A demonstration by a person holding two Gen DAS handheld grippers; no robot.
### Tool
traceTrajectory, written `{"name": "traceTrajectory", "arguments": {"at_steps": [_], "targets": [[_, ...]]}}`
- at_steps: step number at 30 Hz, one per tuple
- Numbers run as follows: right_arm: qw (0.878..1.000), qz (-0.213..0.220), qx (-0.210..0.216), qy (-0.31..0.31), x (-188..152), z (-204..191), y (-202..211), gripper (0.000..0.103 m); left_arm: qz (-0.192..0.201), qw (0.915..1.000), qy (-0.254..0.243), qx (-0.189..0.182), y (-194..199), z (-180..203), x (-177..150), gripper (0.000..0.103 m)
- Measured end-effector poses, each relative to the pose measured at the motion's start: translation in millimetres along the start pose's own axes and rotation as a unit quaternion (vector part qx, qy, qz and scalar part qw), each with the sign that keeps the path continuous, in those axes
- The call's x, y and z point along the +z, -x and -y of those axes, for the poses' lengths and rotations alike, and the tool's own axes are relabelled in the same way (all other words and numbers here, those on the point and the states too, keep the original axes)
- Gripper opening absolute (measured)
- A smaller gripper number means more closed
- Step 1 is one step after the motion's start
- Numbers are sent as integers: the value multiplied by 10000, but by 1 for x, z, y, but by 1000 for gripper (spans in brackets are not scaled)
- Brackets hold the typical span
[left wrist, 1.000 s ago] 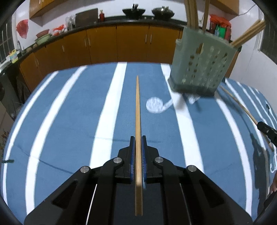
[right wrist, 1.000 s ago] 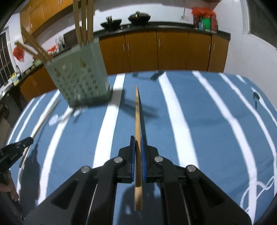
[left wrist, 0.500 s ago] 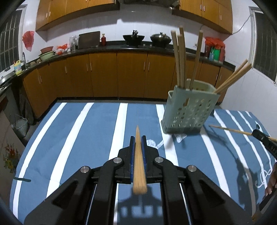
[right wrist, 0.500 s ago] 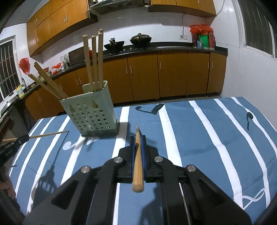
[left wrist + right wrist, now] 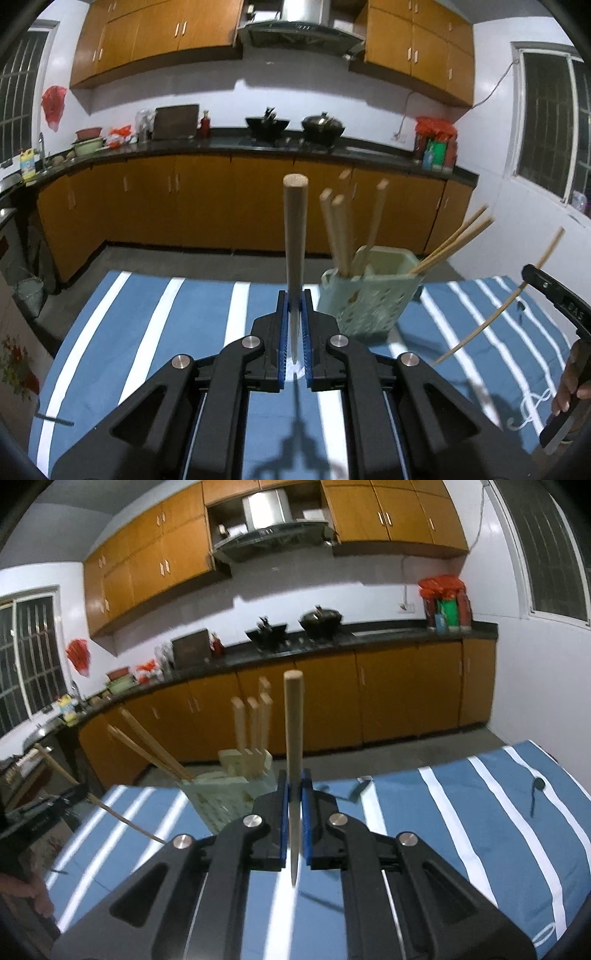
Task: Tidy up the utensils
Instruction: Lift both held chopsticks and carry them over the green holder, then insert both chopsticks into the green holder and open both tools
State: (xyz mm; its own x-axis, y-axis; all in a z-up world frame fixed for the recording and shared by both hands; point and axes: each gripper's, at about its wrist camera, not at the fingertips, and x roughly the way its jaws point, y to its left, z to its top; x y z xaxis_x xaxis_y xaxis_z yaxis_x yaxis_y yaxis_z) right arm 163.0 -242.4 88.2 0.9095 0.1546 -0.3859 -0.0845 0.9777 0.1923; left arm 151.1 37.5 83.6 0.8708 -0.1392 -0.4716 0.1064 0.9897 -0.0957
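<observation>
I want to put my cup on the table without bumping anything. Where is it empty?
The blue striped tablecloth is bare left of the pale green perforated plastic holder, out to the table's edge. In the right view, the stripes right of the tongs are bare too. It is crowded around the holder, where wooden chopsticks stick up and lean out.

A blue cloth with white stripes [image 5: 147,332] covers the table. Behind it, brown cabinets [image 5: 207,199] carry a dark counter [image 5: 221,142] with two black woks [image 5: 267,125].
</observation>
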Motion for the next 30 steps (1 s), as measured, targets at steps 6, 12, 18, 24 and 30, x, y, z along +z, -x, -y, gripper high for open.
{"name": "traceTrajectory", "arguments": {"at_steps": [6, 12, 18, 24, 30], "targets": [[9974, 483, 510, -164, 36, -11, 22, 8, 388, 9983, -115, -426, 19, 23, 25, 7], [9917, 1140, 549, -226, 69, -21, 32, 8, 918, 9936, 5, -653, 29, 37, 54, 8], [9899, 1347, 387, -233, 81, -28, 10, 8, 1132, 9912, 146, -666, 16, 41, 66, 7], [9915, 1241, 341, -175, 83, -31, -17, 8, 1211, 9906, 236, -584, -6, 42, 64, 7], [9940, 1064, 259, 5, 76, -40, -39, 8, 931, 9940, 234, -524, -28, 43, 58, 8]]}}
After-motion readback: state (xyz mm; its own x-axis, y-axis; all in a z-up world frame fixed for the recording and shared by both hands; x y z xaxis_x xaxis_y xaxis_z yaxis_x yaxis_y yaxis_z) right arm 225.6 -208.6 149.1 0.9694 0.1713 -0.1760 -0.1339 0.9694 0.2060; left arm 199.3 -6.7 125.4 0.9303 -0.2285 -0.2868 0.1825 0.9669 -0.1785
